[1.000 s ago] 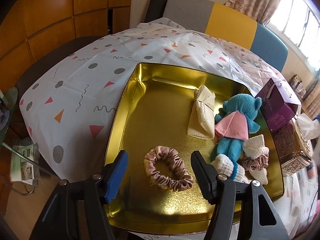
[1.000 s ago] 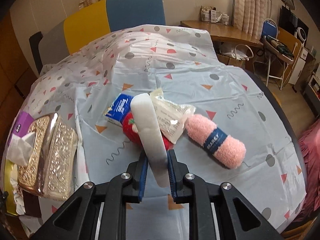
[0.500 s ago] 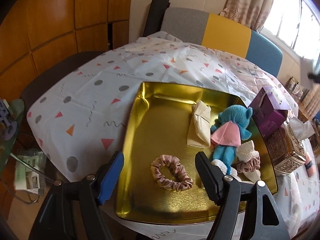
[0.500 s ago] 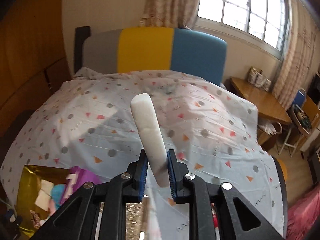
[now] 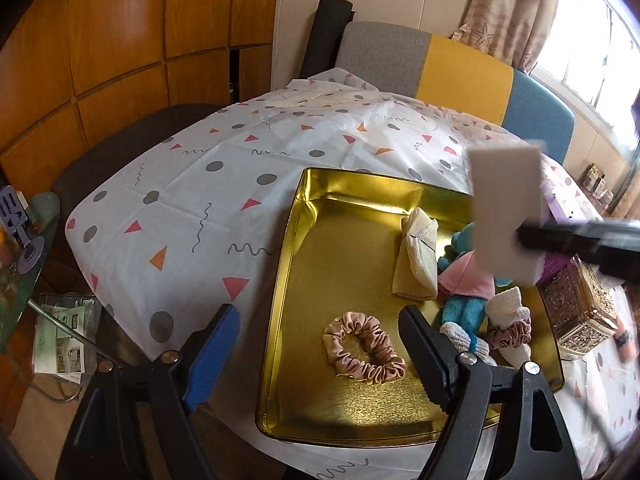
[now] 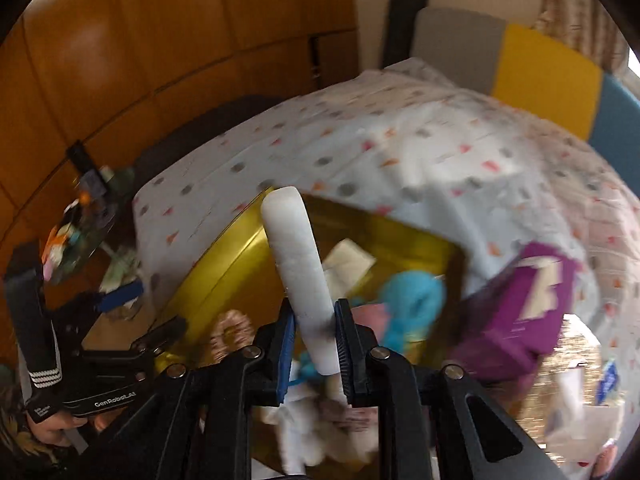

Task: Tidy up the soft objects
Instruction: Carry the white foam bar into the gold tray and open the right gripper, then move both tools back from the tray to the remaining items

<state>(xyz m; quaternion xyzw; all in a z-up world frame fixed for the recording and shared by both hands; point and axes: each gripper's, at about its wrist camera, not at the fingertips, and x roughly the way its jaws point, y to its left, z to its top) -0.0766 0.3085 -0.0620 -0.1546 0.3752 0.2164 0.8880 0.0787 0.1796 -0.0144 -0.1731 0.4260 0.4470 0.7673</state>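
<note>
Right gripper point(image 6: 314, 346) clamped on white sponge point(image 6: 298, 272), seemingly over gold tray point(image 5: 304, 280). Left gripper point(image 5: 320, 354) opening, empty, above pink scrunchie point(image 5: 362, 348). Next: lower, release.

The right gripper point(image 6: 313, 354), pinching the white sponge point(image 6: 298, 276), has swung from the far side of the table to above the gold tray point(image 5: 288, 280), and now shows in the left wrist view. The left gripper point(image 5: 320, 344) has pulled back from the pink scrunchie point(image 5: 362, 346), its jaws opening with nothing between them; the scrunchie probably lies loose in the tray.
</note>
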